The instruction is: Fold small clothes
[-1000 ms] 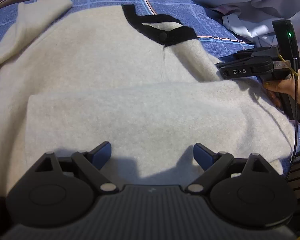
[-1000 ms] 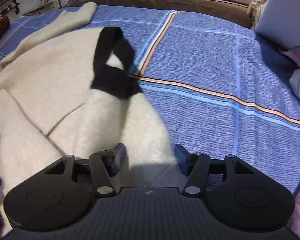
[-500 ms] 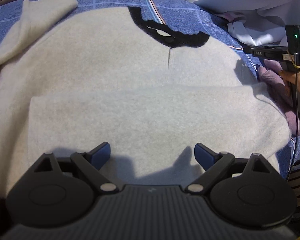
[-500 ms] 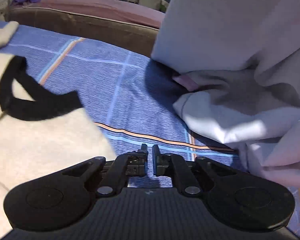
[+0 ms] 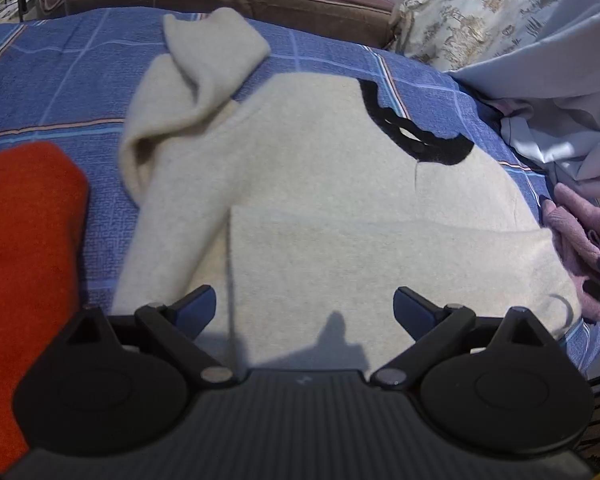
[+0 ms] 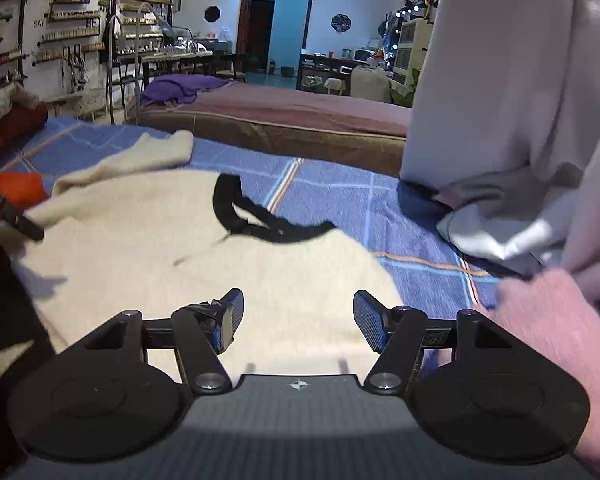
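A cream sweater point(image 5: 320, 200) with a black collar point(image 5: 416, 140) lies flat on the blue plaid bedspread point(image 5: 52, 92). One sleeve is folded across its body; the other sleeve point(image 5: 204, 60) lies bunched at the far left. My left gripper point(image 5: 304, 304) is open and empty over the sweater's near edge. In the right wrist view the sweater point(image 6: 160, 240) and its collar point(image 6: 260, 220) lie ahead; my right gripper point(image 6: 298, 316) is open and empty above the sweater's right side.
An orange garment point(image 5: 24, 240) lies at the left. A pink garment point(image 5: 580, 236) and a pale grey quilt point(image 5: 560, 92) lie at the right, also in the right wrist view point(image 6: 540, 320). A brown mattress point(image 6: 292, 120) stands beyond the bed.
The right gripper let go of the collar, shut empty, then opened again and swung back over the sweater. The collar now lies flat. The left gripper pulled back and turned left, staying open.
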A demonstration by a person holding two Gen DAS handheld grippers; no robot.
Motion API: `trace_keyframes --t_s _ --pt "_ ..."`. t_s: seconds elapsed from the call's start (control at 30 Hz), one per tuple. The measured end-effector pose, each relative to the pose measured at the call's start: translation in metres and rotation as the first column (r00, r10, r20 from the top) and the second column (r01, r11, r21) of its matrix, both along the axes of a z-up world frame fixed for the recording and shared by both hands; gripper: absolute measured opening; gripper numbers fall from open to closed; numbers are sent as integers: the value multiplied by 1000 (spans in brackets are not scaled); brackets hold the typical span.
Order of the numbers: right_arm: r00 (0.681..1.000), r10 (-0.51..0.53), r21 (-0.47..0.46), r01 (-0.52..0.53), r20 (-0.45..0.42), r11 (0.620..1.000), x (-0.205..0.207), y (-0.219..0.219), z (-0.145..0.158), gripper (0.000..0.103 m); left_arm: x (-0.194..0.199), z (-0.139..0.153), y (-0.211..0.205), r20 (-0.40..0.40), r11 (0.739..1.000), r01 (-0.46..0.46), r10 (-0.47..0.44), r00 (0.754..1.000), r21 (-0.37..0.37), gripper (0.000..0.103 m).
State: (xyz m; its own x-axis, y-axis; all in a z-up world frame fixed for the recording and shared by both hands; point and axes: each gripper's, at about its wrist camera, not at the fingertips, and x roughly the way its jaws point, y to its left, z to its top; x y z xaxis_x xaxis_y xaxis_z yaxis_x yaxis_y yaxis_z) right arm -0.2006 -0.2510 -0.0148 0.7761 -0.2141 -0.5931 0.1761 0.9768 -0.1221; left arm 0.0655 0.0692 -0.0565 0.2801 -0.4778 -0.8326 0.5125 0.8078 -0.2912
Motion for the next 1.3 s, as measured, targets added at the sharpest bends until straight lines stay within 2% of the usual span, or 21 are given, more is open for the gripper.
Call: trace_keyframes --t_s 0.13,0.2,0.27,0.43,0.47,0.5,0.57,0.67,0.73,0.77,0.8,0.83,0.87,0.9,0.97,1.03,1.13,1.17,1.2,1.23,1.3 --pt "995 -26 -8 26 -96 1000 -35 10 -27 100 3 -6 -1 -13 1000 -9 9 1000 19 97" --pt "988 -57 -3 57 -141 998 -38 8 -38 90 -1 -7 -7 -14 1000 11 -11 1000 21 97" --pt "985 -100 20 104 -138 994 -35 1 -46 76 -10 -9 -12 -10 999 37 -36 999 30 97" --pt "988 -106 33 110 -108 993 -13 -9 -54 75 -25 -9 -25 -11 996 79 -79 997 32 97" --pt "990 -97 48 103 -106 994 -11 -9 -56 56 -27 -11 -27 -11 996 84 -84 996 39 97" --pt "989 -95 66 103 -113 992 -10 -10 -58 33 -28 -12 -28 -9 995 85 -84 996 55 97" --pt "977 -179 52 186 -116 981 -17 -14 -57 22 -29 -14 -27 3 993 84 -85 996 79 97" --pt "941 -308 42 317 -137 948 -33 -35 -67 21 -25 -21 -22 -3 995 58 -58 998 86 97" --pt "928 -330 97 349 -174 932 -38 -48 -90 26 -16 -32 -18 -38 994 39 -36 999 100 97" --pt "930 -338 142 358 -144 923 -43 -49 -94 31 -15 -35 -17 -46 993 37 -32 998 108 97" --pt "931 -341 151 359 -128 921 -46 -46 -91 44 -14 -37 -15 -42 993 34 -30 999 116 97" --pt "932 -334 128 352 -141 927 -45 -42 -87 53 -15 -36 -13 -31 992 31 -27 999 123 97" --pt "931 -329 87 345 -159 934 -46 -37 -82 74 -15 -35 -11 -21 991 23 -21 1000 130 97" --pt "928 -332 46 344 -171 938 -48 -32 -76 83 -16 -32 -9 -8 991 13 -12 1000 133 97" --pt "925 -339 -23 340 -170 940 -55 -20 -56 83 -18 -23 -6 21 994 4 -6 1000 109 97" --pt "936 -327 -44 324 -132 945 -62 -7 -30 81 -21 -15 -12 50 995 20 -26 998 101 97" --pt "967 -254 26 254 3 967 -62 9 1 79 -27 -18 -33 74 988 74 -85 994 133 97" --pt "976 -213 60 211 34 976 -55 12 5 84 -30 -22 -41 69 984 95 -106 992 148 97" --pt "982 -179 94 173 58 980 -48 14 5 96 -34 -26 -49 67 980 119 -131 989 157 97" --pt "986 -148 136 136 79 981 -37 14 0 103 -38 -31 -54 70 977 134 -147 987 164 97" --pt "989 -137 186 124 59 975 -17 15 -14 103 -43 -43 -61 63 964 138 -156 986 228 97"
